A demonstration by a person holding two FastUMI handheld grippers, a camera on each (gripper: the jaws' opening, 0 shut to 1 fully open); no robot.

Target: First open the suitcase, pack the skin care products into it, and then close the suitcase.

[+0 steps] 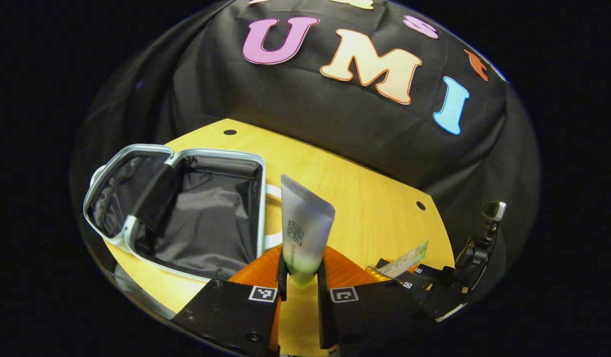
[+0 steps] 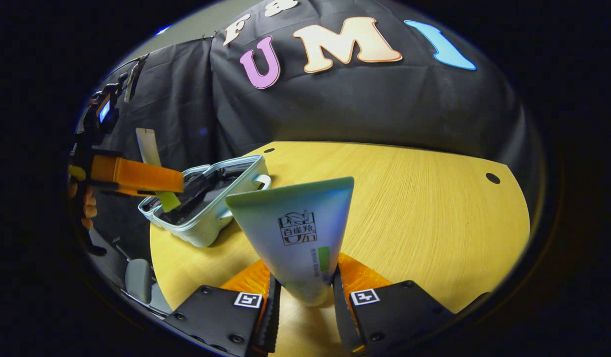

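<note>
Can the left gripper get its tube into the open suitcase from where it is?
Probably yes. The left gripper holds a frosted tube upright in its fingers beside the suitcase, whose lid is open and whose lined compartment looks empty. Nothing stands between them.

Tube frosted white w/ green base; suitcase silver rim, black lining; table yellow wood.

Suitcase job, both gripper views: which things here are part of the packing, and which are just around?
Part of the job:
- open suitcase
- frosted tube clamped in left gripper
- pale green tube clamped in right gripper

Just around:
- wooden table
- black cloth wall
</note>
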